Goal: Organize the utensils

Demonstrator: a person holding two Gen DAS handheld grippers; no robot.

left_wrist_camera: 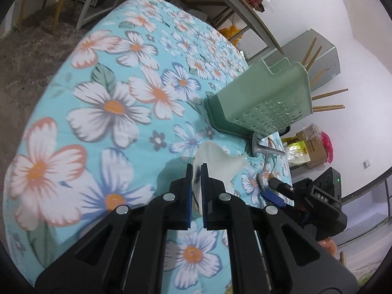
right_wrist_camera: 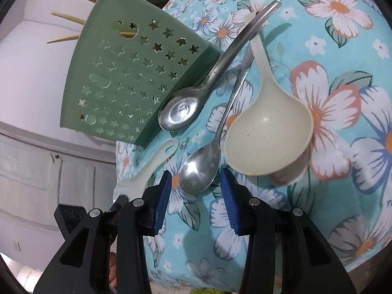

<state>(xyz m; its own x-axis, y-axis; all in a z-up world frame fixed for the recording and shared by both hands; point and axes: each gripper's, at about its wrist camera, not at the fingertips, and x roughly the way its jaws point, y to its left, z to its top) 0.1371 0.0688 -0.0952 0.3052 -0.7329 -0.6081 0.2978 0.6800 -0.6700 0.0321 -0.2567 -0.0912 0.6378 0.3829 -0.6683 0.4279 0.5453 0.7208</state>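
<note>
Left wrist view: floral tablecloth (left_wrist_camera: 103, 103) before grey floor (left_wrist_camera: 31, 49), white wall (left_wrist_camera: 362, 56).

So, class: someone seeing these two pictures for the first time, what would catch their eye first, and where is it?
Probably the flowered turquoise tablecloth that fills both views. Next, the green utensil holder with star-shaped holes, near the table's edge with chopsticks sticking out. Beside it lies a cluster: a cream ladle and two steel spoons, with the right gripper at the nearer spoon's bowl.
</note>
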